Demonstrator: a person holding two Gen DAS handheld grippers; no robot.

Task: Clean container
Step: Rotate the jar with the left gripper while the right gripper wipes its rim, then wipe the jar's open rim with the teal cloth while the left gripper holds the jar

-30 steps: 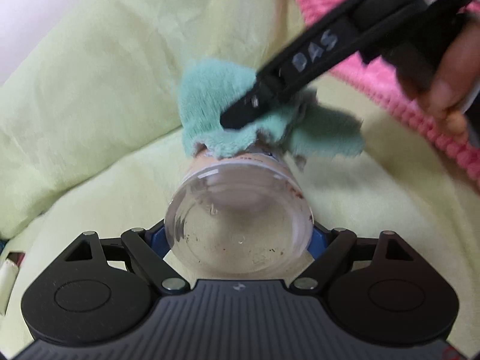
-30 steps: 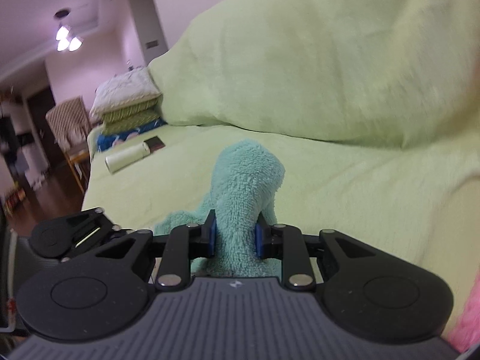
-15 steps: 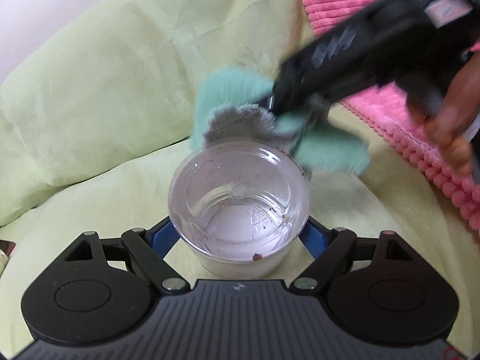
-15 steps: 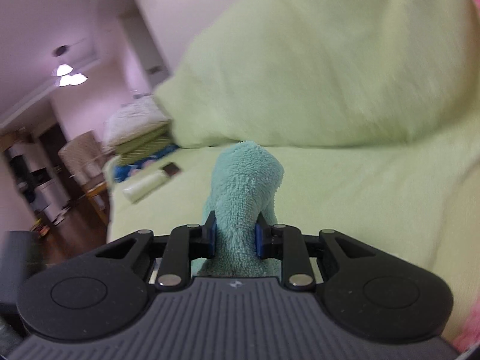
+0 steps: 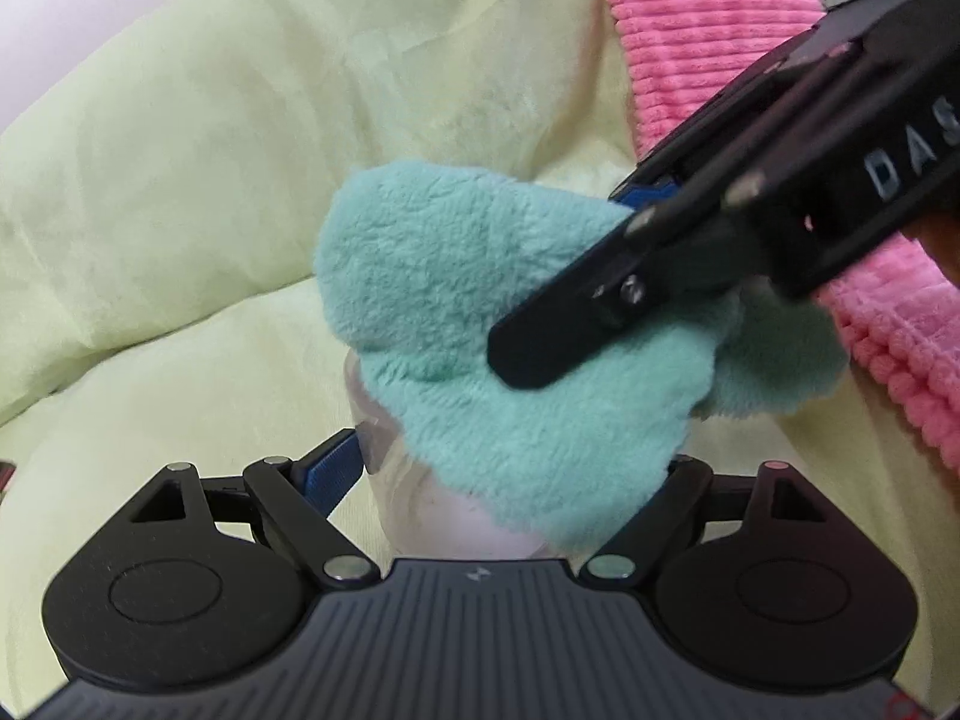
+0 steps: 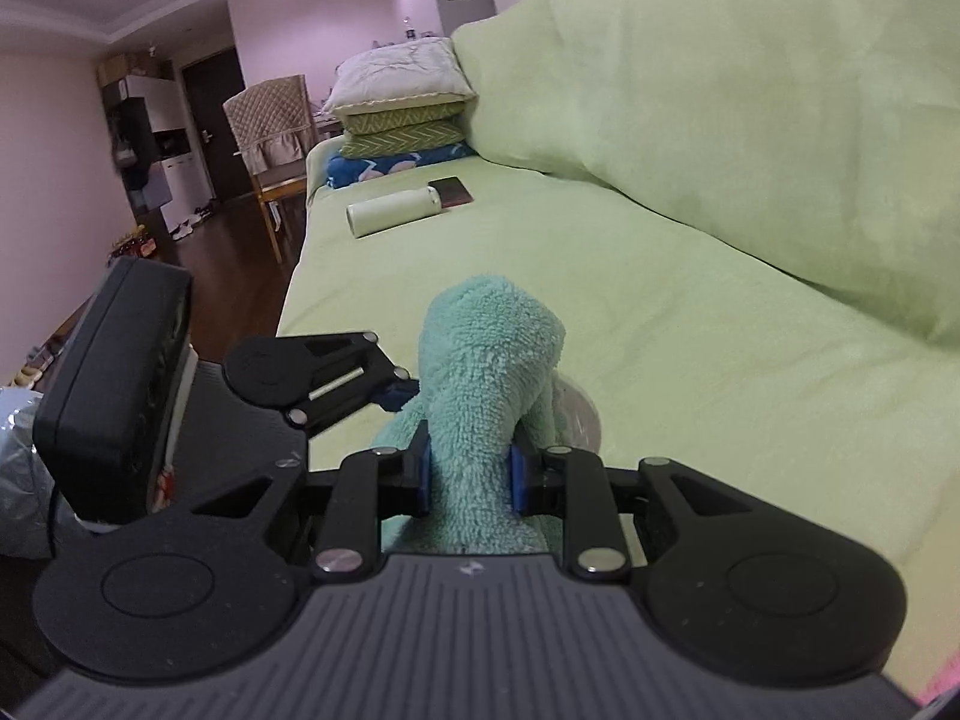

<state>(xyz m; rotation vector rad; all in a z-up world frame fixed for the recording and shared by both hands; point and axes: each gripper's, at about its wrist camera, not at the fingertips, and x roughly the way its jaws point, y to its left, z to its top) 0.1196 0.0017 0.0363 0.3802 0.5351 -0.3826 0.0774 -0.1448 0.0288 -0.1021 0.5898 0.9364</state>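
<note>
My left gripper (image 5: 510, 468) is shut on a clear plastic container (image 5: 384, 456), which also shows in the right wrist view (image 6: 576, 414). A teal fluffy cloth (image 5: 480, 330) covers most of the container's mouth. My right gripper (image 6: 469, 474) is shut on that cloth (image 6: 486, 372), bunched between its blue pads. In the left wrist view the right gripper (image 5: 630, 240) reaches in from the upper right and presses the cloth down onto the container. The left gripper's body (image 6: 312, 378) sits just left of the cloth in the right wrist view.
A light green blanket (image 6: 690, 312) covers the sofa under both grippers. A pink ribbed cushion (image 5: 720, 30) lies at the right. A white bottle (image 6: 396, 211), a dark phone (image 6: 451, 191) and stacked pillows (image 6: 402, 108) lie further along the sofa.
The cloth has come down over the container's mouth, which was open to view half a second ago. The right gripper has moved closer over the container.
</note>
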